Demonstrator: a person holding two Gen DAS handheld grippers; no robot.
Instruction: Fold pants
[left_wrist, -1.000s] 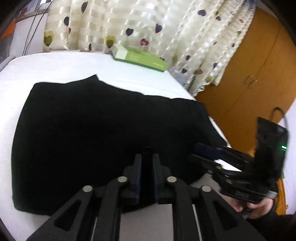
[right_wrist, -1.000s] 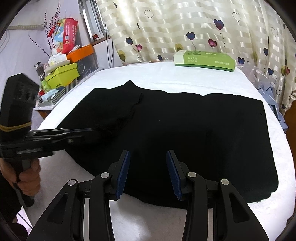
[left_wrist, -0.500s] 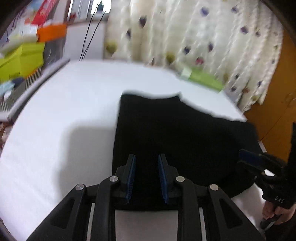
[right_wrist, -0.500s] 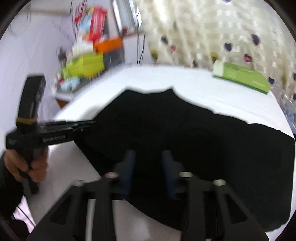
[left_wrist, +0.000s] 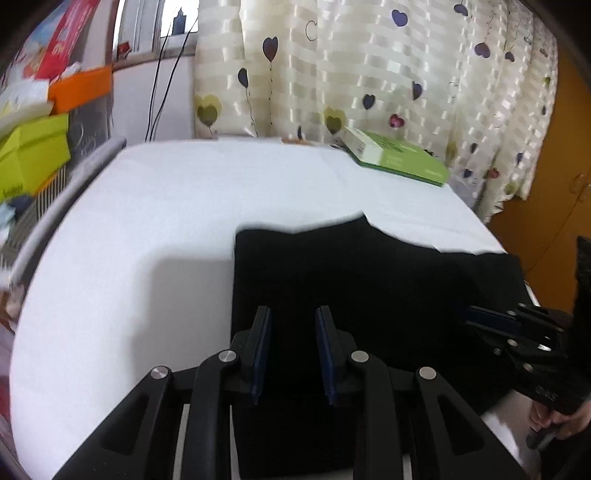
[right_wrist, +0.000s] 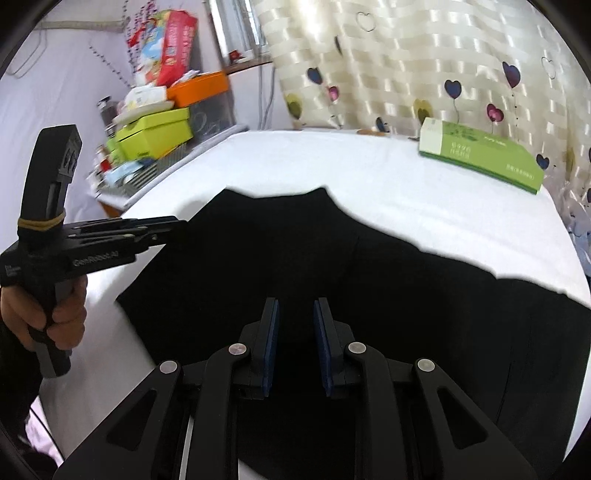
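The black pants (right_wrist: 369, 295) lie flat on the white tabletop (left_wrist: 147, 229), filling the lower centre and right of both views. The cloth looks soft, matte and limp, so it will probably sag and drape when lifted; the corners or hem edge seem the best places to pinch. The left gripper (left_wrist: 291, 347) and right gripper (right_wrist: 295, 339) both hover over the fabric, fingers apart and empty. A green box (right_wrist: 480, 155) sits at upper right.
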